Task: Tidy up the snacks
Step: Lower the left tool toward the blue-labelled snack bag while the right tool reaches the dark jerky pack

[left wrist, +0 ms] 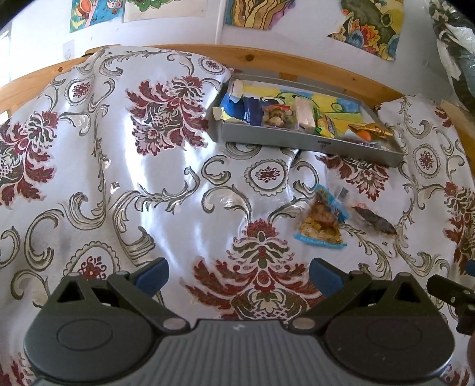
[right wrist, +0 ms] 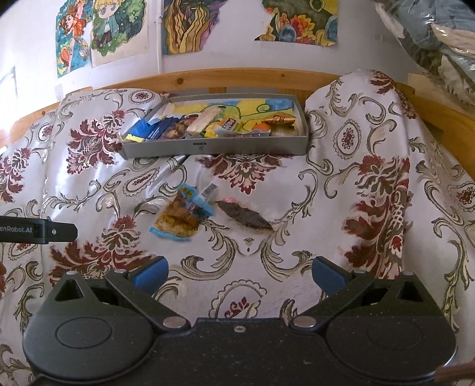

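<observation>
Both tools hang apart from every snack, jaws spread wide with nothing between them. Seen from its own camera, the left tool (left wrist: 239, 274) hovers over a red floral motif of the patterned satin cloth (left wrist: 166, 190); the right tool (right wrist: 240, 274) hovers over a pale scroll pattern of the same cloth. Part of the left tool's black body, printed with white lettering, juts in at the left edge of the right wrist view.

Beyond the fingertips, two snacks lie loose on the cloth. One is a clear packet with blue trim (right wrist: 184, 215) holding yellow-brown pieces. Just beside it on its right lies a dark, leaf-shaped snack in clear wrap (right wrist: 245, 218); whether the two touch cannot be told. In the left wrist view both sit ahead and to the right of the left tool; in the right wrist view they sit ahead and slightly left.

Farther on, a shallow grey tray (right wrist: 213, 147) rests on the cloth near a wooden rail (right wrist: 237, 78). Inside it, over a colourful drawing, snacks are lined up: blue wrappers at the left, a pale bar (right wrist: 204, 120) near the middle, a gold wrapper (right wrist: 279, 119) at the right.

Behind the rail, coloured drawings (right wrist: 190, 26) hang on a white wall.
</observation>
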The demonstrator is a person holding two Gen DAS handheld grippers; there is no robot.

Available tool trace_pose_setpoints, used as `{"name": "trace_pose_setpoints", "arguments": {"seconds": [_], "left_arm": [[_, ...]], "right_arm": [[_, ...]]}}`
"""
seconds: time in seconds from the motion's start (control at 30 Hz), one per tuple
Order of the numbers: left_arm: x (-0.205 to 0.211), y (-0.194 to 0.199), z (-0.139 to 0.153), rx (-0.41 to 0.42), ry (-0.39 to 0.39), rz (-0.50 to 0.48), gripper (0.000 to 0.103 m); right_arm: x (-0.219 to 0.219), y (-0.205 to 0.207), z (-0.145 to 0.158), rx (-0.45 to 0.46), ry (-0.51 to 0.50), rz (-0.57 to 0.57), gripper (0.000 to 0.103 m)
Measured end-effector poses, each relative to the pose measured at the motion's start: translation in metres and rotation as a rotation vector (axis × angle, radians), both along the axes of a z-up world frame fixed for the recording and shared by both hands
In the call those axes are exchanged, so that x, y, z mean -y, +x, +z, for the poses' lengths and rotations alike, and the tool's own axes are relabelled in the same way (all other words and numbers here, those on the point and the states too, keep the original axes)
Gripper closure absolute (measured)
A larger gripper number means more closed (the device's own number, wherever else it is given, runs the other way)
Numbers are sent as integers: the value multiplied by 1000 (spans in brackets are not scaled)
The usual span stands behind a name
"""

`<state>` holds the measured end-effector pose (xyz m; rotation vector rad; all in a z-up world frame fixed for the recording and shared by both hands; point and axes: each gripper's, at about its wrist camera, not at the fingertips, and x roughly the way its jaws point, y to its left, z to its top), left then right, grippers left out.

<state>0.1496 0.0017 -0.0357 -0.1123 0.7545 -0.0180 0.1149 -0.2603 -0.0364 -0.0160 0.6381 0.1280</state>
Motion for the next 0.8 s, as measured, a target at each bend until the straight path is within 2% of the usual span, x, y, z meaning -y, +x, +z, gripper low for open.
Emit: {"name": "trace_pose_setpoints", "arguments": {"seconds": [0.8], "left_arm": [[7, 4, 5, 12, 13, -15, 1]], "right_arm": [[1, 2, -1, 4, 16, -3, 1]]}}
